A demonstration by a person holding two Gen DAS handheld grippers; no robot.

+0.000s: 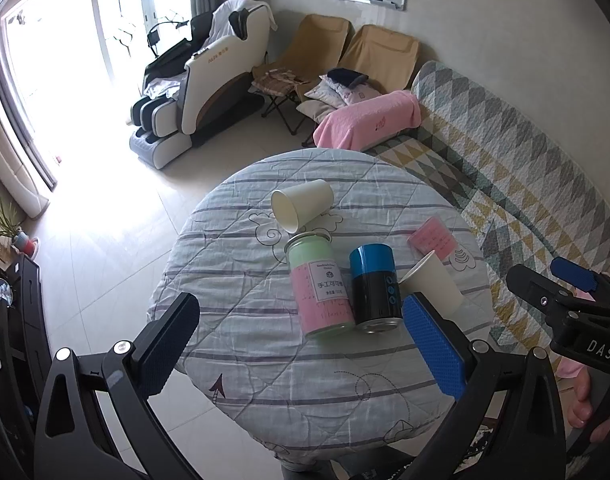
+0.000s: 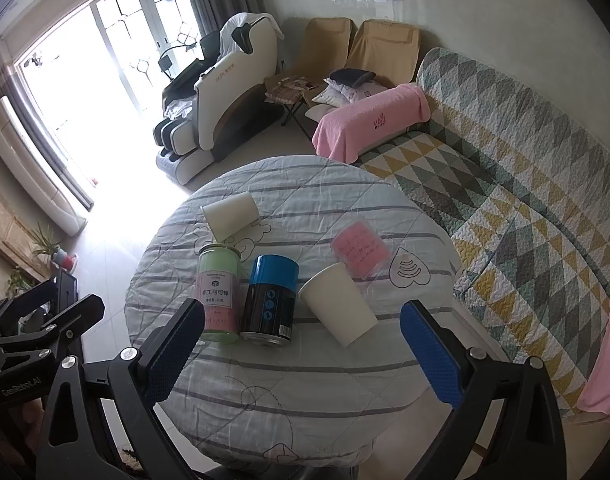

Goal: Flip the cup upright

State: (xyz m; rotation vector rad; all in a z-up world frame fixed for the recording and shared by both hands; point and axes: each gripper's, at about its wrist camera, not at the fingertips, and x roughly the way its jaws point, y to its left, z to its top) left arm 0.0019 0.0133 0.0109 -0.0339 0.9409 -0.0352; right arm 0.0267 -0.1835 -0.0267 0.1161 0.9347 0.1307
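Two white paper cups lie on their sides on a round table (image 1: 265, 380) (image 2: 265, 400) with a striped cloth. The far cup (image 1: 303, 205) (image 2: 231, 216) lies at the far left, mouth toward me. The near cup (image 1: 433, 282) (image 2: 339, 306) lies at the right beside a blue-and-black can. My left gripper (image 1: 305, 348) is open and empty above the table's near side. My right gripper (image 2: 305, 350) is open and empty just short of the near cup; it also shows at the right edge of the left wrist view (image 1: 553, 280).
A green-and-pink jar (image 1: 319, 286) (image 2: 221, 292) and a blue-and-black can (image 1: 375, 290) (image 2: 271, 300) lie side by side mid-table. A pink-lidded container (image 1: 433, 240) (image 2: 359, 248) lies at the far right. A quilted sofa (image 2: 525, 200) runs along the right; a massage chair (image 1: 209, 80) stands behind.
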